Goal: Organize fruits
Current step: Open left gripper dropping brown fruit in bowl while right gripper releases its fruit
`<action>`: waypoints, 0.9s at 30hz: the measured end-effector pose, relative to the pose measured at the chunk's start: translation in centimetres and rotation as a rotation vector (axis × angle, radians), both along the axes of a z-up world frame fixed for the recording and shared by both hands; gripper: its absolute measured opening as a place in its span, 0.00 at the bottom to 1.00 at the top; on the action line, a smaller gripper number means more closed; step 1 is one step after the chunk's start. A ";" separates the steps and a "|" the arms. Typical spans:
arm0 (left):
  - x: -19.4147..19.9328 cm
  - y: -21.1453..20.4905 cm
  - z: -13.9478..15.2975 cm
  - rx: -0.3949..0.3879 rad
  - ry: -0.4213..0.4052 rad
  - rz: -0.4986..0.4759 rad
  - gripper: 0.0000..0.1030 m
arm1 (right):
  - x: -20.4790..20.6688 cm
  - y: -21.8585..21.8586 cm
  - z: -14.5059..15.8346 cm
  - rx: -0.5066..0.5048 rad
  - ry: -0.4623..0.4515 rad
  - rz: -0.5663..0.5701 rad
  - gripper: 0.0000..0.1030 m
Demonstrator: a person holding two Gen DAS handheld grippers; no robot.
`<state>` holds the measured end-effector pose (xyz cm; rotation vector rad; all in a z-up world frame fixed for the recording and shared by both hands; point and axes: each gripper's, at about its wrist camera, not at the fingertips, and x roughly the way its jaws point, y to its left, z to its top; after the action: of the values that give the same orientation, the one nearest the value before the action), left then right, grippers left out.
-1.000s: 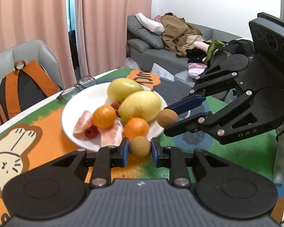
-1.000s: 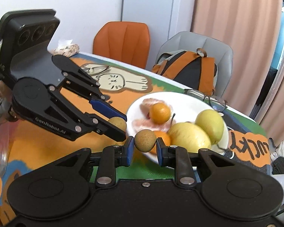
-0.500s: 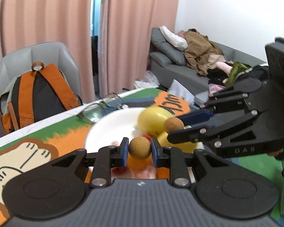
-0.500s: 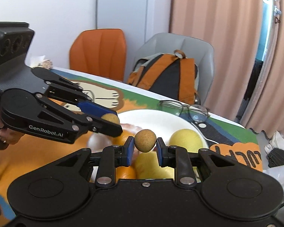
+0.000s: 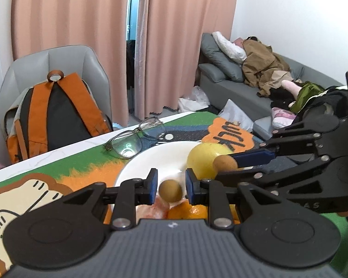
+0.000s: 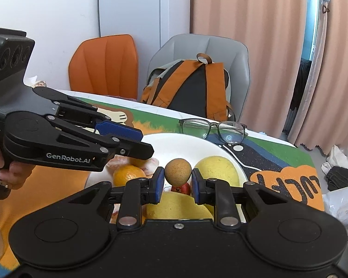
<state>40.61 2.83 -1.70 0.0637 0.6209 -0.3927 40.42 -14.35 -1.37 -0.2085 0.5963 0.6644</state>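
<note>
Left claw: blue pads spread, with a small brown round fruit between them. A sliver of gap shows on each side of it, so I judge it released or just being released over the white plate; whether it already rests on the plate cannot be told.

Right claw: pinching a second small brown fruit between its blue pads, held above the plate's contents. The same fruit shows in the left wrist view at the right claw's tips, just beside the yellow fruit.

On the plate, working outward:
- two large yellow fruits, one behind the right claw and one directly under it
- an orange citrus and a second one further left, mostly hidden by the left claw
- pale pink segments
- a small red fruit between the yellow ones

Progress estimate: late stage. Most of the fruit is already gathered on the plate, and no loose fruit is visible on the patterned counter in either view. Remaining: confirm the left fruit has settled, then lower and open the right claw to deposit its fruit.

Non-task items: eyeglasses lie on the counter just beyond the plate's far rim; an orange backpack sits on the grey chair behind.
</note>
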 end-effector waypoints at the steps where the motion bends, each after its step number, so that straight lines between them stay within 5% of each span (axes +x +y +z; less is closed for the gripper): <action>1: 0.0 0.0 0.0 0.000 0.001 0.001 0.23 | 0.0 0.0 0.0 -0.005 0.002 0.000 0.23; 16: -1.5 -0.1 0.3 0.013 0.001 -0.021 0.27 | -0.5 -0.1 -0.1 -0.015 -0.003 -0.009 0.26; 18: -1.9 -0.1 0.2 0.022 0.002 -0.016 0.28 | -0.7 -0.2 -0.1 -0.016 0.001 -0.009 0.34; 20: -2.3 0.1 0.2 0.025 0.004 -0.004 0.34 | -0.9 -0.2 -0.1 -0.017 0.003 -0.013 0.56; 22: -2.7 0.2 0.1 0.021 0.004 0.004 0.44 | -1.5 -0.2 0.0 -0.014 -0.009 -0.013 0.68; 27: -4.0 0.4 0.2 0.021 0.003 0.023 0.62 | -2.8 -0.1 0.5 -0.016 -0.028 -0.013 0.83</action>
<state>36.60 3.22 -1.47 0.0764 0.6279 -0.3640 37.61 -14.46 -0.84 -0.2289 0.5755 0.6433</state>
